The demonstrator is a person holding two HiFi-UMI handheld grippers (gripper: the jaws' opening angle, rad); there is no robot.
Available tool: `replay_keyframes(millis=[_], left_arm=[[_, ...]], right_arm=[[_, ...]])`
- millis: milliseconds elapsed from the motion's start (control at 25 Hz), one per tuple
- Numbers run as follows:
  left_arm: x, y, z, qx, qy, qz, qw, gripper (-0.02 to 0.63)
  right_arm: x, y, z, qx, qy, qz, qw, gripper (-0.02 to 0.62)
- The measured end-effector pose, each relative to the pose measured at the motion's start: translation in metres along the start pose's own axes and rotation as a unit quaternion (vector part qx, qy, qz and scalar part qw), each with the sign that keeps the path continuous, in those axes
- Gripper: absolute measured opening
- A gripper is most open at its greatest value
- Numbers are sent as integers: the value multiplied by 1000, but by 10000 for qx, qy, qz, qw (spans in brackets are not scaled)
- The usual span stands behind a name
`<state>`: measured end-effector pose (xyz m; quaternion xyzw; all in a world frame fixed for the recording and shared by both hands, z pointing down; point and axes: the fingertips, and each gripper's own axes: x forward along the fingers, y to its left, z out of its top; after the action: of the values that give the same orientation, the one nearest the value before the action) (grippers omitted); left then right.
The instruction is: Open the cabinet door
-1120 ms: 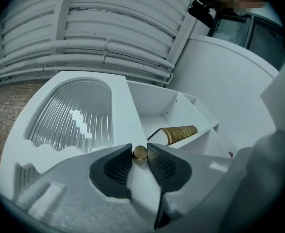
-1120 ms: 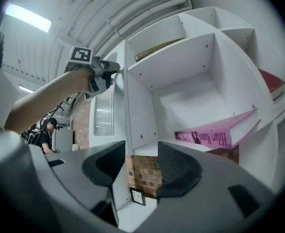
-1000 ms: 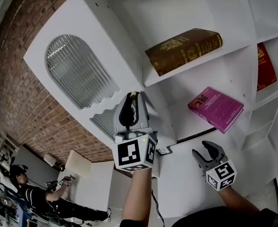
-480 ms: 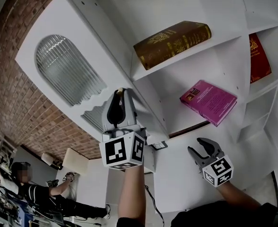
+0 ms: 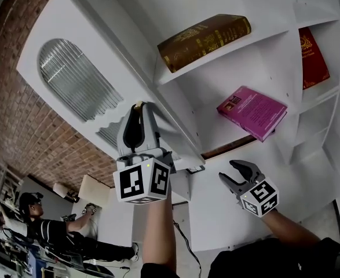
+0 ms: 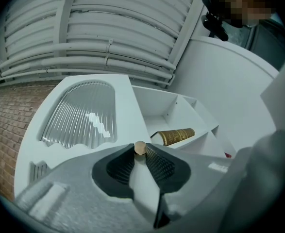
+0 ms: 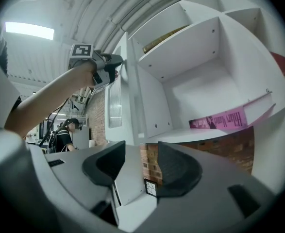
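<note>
No legible text: pink book [image 7: 220, 119] spine lettering and brown book [image 5: 204, 39] gilt stamping too blurred.

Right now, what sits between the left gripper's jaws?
The cabinet door's small wooden knob, seen in the left gripper view; the left gripper's jaws have just been closing and pinch it.

**Q:** What colour is the cabinet door [image 5: 97, 45]?

**A:** White, matching the shelves [image 5: 245, 45]. Its arched pane [image 5: 71, 80] is clear glass, finely ribbed lengthwise. The knob [image 6: 140, 148] is pale tan.

**Q:** And the volumes pictured?

**A:** A dark brown book [image 5: 204, 36] stamped with gold ornament, a magenta book [image 5: 252, 112] bearing a small dark label, and a red book [image 5: 311, 59] with a gold mark. The brick wall [image 5: 19, 138] behind is reddish brown, lined with pale mortar.
</note>
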<state>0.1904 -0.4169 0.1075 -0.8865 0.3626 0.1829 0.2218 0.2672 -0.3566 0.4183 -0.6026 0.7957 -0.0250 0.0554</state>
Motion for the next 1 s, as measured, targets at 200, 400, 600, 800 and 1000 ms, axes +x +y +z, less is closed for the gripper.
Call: replay_keyframes(millis=[200, 400, 600, 800, 1000], left_arm=[[-9, 0, 4, -153, -19, 27, 9999, 81], [-14, -1, 8, -244, -6, 10, 9997, 80], [-19, 0, 5, -387, 91, 54, 9992, 80], [-17, -2, 7, -327, 180, 31, 9993, 80], [-16, -2, 7, -410, 255, 46, 9988, 80]], right_arm=[[8, 10, 0, -18, 76, 240, 9997, 190], [25, 15, 0, -25, 46, 309, 9995, 190], [51, 28, -19, -146, 167, 712, 9972, 190], [70, 36, -9, 0, 37, 910, 9958, 187], [76, 34, -3, 3, 35, 954, 9954, 91]])
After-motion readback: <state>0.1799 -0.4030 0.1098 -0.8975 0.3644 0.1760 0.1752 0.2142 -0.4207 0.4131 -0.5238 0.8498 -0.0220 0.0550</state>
